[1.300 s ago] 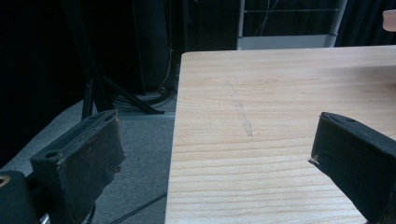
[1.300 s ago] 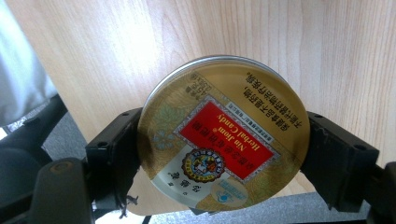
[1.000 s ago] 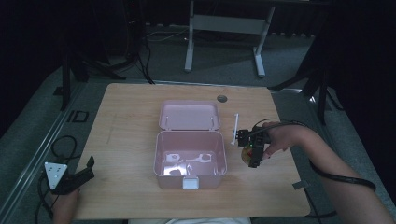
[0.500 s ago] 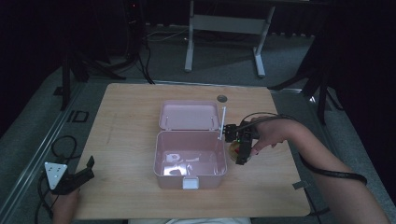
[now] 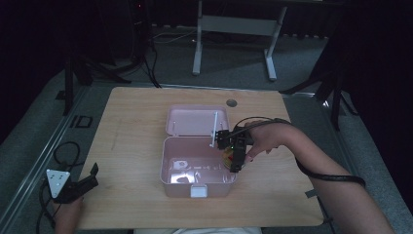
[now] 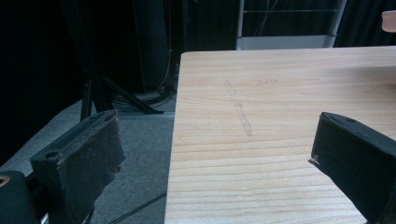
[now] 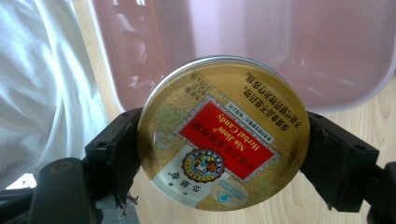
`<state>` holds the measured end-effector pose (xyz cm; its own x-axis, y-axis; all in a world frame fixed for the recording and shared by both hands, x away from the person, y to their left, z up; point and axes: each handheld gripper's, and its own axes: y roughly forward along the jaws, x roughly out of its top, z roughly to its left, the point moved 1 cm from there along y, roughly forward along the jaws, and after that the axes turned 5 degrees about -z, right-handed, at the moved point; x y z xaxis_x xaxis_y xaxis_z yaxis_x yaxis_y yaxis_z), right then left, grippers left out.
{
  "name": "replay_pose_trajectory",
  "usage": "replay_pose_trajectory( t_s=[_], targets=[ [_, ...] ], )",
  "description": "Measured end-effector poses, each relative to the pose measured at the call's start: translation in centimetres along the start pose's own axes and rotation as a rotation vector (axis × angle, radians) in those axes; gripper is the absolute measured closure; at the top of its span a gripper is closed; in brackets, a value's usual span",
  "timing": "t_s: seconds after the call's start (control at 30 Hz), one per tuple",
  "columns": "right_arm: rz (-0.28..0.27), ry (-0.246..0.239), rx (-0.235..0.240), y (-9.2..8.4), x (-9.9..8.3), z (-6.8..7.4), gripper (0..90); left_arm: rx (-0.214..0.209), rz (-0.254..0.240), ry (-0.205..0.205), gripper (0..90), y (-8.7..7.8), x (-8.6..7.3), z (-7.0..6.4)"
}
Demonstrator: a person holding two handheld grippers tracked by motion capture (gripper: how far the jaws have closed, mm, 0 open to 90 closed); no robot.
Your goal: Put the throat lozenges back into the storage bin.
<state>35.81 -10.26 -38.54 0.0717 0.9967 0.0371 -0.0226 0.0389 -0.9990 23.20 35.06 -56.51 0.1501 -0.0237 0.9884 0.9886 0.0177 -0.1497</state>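
At table centre, a pink box [image 5: 197, 168] is sitting open, its lid [image 5: 197, 120] lying flat behind it toward 12 o'clock; a few small pale items are lying on the box floor, too dim to identify. The right gripper [image 5: 234, 157] is hanging over the box's 3 o'clock rim, pointing down toward 6 o'clock, with the person's right hand [image 5: 267, 140] wrapped around it and the cable looping off along the forearm. In the right gripper view its two black jaws are clamping a round gold tin [image 7: 224, 133] edge to edge, one jaw at 9 o'clock of the tin and one at 3 o'clock. The tin's face is showing a red label reading "Nin Jiom Herbal Candy", upside down to that camera. Behind the tin, the pink box interior is taking up the upper part of the view, wood table at 5 o'clock, white cloth at 9 o'clock. So the tin is sitting in the grip, above the box's right edge, not resting on anything visible. The left gripper [image 5: 78, 184] is idling at the table's 7 o'clock corner, held by the left hand [image 5: 67, 217]. In the left gripper view its jaws are standing wide apart, nothing between them, just bare wooden table [image 6: 280, 116] ahead.
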Motion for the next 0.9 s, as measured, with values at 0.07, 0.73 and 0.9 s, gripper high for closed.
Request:
replay_pose_trajectory(
  t_s=[0.07, 0.73, 0.9],
  targets=[
    [-0.004, -0.009, -0.005, 0.1, 0.5, 0.1, 19.9, -0.002, 0.0, 0.0, 2.5, 0.0, 0.0, 0.0],
    [0.009, -0.065, 0.008, 4.7, 3.4, -0.4, 19.9, -0.007, 0.002, -0.003, 2.5, 0.0, 0.0, 0.0],
    [0.037, -0.105, 0.007, 5.9, 3.5, -0.4, 19.9, -0.009, 0.003, -0.005, 2.5, 0.0, 0.0, 0.0]
  ],
)
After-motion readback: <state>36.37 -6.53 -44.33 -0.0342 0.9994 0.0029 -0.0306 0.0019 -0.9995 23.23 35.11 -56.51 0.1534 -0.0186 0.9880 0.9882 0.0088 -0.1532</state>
